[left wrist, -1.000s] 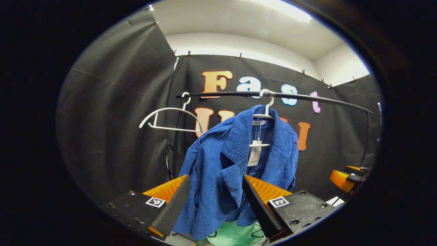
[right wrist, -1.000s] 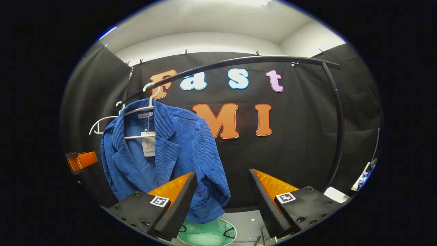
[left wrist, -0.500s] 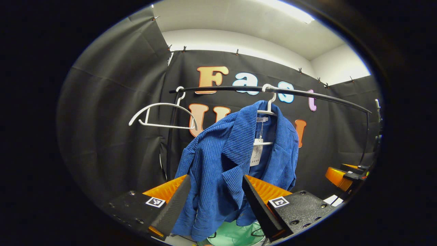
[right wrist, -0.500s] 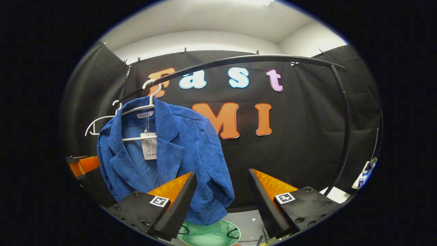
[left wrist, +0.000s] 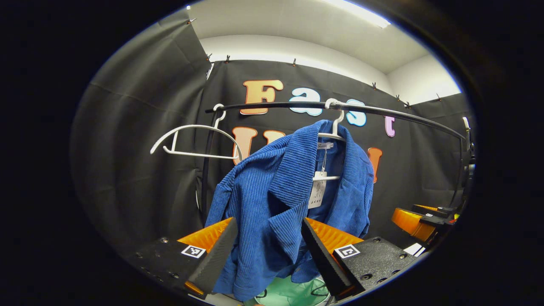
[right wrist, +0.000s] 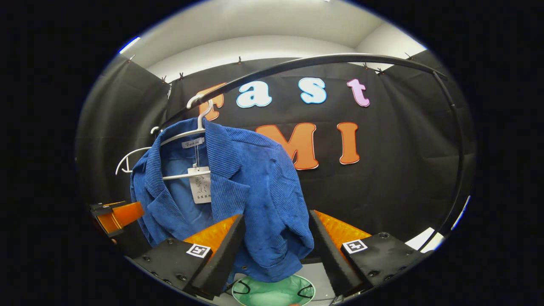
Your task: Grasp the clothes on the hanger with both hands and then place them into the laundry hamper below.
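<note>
A blue corduroy jacket (left wrist: 276,191) hangs on a white hanger (left wrist: 335,127) from the black rail (left wrist: 395,114), a paper tag at its collar. My left gripper (left wrist: 267,223) is open, and the jacket's front panel and lapel hang just beyond the gap between its fingers. In the right gripper view the jacket (right wrist: 246,187) fills the left half. My right gripper (right wrist: 276,216) is open too, with the jacket's shoulder and sleeve just past its gap. The mint-green hamper (right wrist: 272,293) sits below the hem, also low in the left gripper view (left wrist: 293,293).
An empty white hanger (left wrist: 193,140) hangs at the rail's left end beside the black upright post (left wrist: 204,182). The right gripper (left wrist: 418,219) shows far right in the left gripper view, and the left gripper (right wrist: 119,214) at the left of the right gripper view.
Both grippers have moved nearer the jacket, which looks larger. In the right gripper view the jacket's sleeve has come from the left finger to between the two fingers.
</note>
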A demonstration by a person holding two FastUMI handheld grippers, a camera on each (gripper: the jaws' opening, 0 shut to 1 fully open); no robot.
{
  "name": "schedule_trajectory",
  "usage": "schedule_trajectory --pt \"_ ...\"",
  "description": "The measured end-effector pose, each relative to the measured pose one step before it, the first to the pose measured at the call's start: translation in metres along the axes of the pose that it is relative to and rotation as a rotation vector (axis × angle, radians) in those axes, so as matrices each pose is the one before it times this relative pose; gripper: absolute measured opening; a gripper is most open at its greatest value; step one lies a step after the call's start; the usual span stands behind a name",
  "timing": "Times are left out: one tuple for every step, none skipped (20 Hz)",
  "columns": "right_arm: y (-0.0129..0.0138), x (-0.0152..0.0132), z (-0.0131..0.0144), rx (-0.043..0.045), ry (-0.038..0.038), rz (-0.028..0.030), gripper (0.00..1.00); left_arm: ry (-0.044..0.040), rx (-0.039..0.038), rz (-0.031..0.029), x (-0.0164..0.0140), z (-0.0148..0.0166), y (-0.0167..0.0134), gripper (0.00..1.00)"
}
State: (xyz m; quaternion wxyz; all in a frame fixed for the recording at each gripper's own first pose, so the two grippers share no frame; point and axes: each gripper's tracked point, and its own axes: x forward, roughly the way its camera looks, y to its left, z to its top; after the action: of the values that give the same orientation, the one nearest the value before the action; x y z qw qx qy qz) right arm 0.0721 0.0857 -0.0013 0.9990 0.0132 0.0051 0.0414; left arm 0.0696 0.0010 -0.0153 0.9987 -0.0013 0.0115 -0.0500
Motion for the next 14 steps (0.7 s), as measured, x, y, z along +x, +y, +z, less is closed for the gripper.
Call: schedule_trajectory --pt "0.00362 0.00504 -0.00138 -0.01044 0.00210 0.01302 0.97 0.00403 0.00527 -0.00117 0.00316 -0.00147 -0.00269 0.95" --pt "0.00377 0.00525 -0.00201 -0.00390 0.00311 0.01073 0.97 0.00476 0.00792 -0.00105 0.00131 -0.00157 -0.00045 0.92" --pt "0.00458 0.00459 -0.00263 0.00740 0.00690 0.01412 0.98 0.00422 0.00827 -0.00140 0.00255 -0.00131 -0.00150 0.95" --pt "0.00468 0.00411 -0.00323 0.01348 0.01101 0.01236 0.98 0.00032 0.00696 0.00272 0.00376 -0.00089 -0.00150 0.95" --pt "0.00216 0.00533 -0.00207 0.01442 0.01030 0.01066 0.98 0.00054 0.00350 0.00443 0.00187 -0.00013 -0.00005 0.95" --pt "0.00117 0.00580 -0.00186 0.01315 0.00999 0.00508 0.98 0.00108 -0.00128 0.00273 0.00373 -0.00095 -0.00038 0.95" --pt "0.00094 0.00537 -0.00029 0.01199 0.00844 0.00393 0.98 0.00518 -0.00558 0.00062 0.00339 -0.00123 -0.00104 0.95" --pt "0.00108 0.00541 -0.00019 0.00842 0.00512 0.00455 0.98 0.00642 -0.00712 -0.00357 0.00274 -0.00165 -0.00153 0.92" --pt "0.00141 0.00483 0.00130 0.00466 0.00065 0.00463 0.98 0.00367 -0.00510 -0.00208 0.00322 -0.00131 -0.00086 0.95" --pt "0.00137 0.00451 0.00110 0.00220 -0.00129 0.00573 0.98 0.00424 -0.00051 -0.00111 0.00425 -0.00114 0.00004 0.95" --pt "0.00244 0.00343 0.00023 -0.00115 0.00015 0.00505 0.98 0.00242 0.00371 0.00007 0.00254 -0.00158 0.00050 0.98" --pt "0.00314 0.00454 0.00002 -0.00536 0.00234 0.00758 0.98 0.00134 0.00487 0.00282 0.00177 -0.00101 0.00122 0.98" --pt "0.00387 0.00389 0.00007 -0.00807 0.00265 0.00768 0.98 -0.00075 0.00320 0.00169 0.00226 -0.00026 0.00013 0.98" --pt "0.00296 0.00141 0.00115 -0.00946 -0.00303 0.00802 0.98 0.00026 0.00097 0.00102 0.00241 -0.00152 -0.00057 0.95"
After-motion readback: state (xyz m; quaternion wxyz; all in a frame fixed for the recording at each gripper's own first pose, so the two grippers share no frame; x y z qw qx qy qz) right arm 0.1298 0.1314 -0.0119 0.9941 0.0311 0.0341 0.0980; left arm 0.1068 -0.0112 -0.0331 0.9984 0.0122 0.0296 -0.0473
